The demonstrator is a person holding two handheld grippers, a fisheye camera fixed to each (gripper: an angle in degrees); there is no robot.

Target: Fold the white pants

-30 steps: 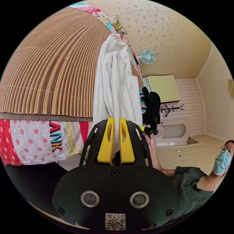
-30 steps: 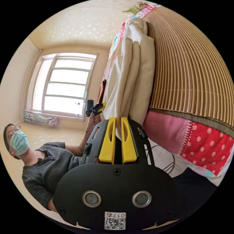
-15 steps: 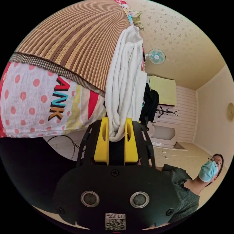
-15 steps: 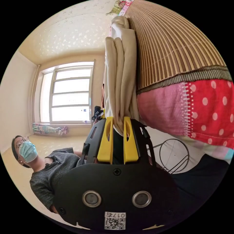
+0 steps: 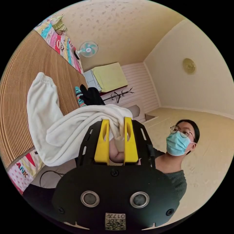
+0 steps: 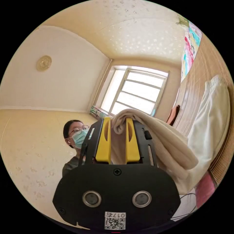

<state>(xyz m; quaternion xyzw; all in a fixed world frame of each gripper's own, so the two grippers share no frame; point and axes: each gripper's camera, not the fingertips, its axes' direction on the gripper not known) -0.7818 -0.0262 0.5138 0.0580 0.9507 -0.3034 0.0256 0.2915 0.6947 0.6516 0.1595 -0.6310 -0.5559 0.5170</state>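
White pants [image 5: 73,126] hang from both grippers over the bamboo mat [image 5: 14,102]; left gripper [image 5: 116,132] and right gripper [image 6: 117,131] pinch bunched cloth. The thick bundle may slip out.

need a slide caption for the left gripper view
Left gripper shut on white pants draped off a bamboo mat.

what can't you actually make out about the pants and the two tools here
- Left gripper view: the white pants bunch over the left tool; how many layers it pinches is hidden by the folds.
- Right gripper view: the cloth drapes over the right tool and hides the pinched edge.
- Both views: the underside of the pants and their contact with the slatted mat are covered by the cloth.
- The pants' far end, by the mat, is too small to identify.
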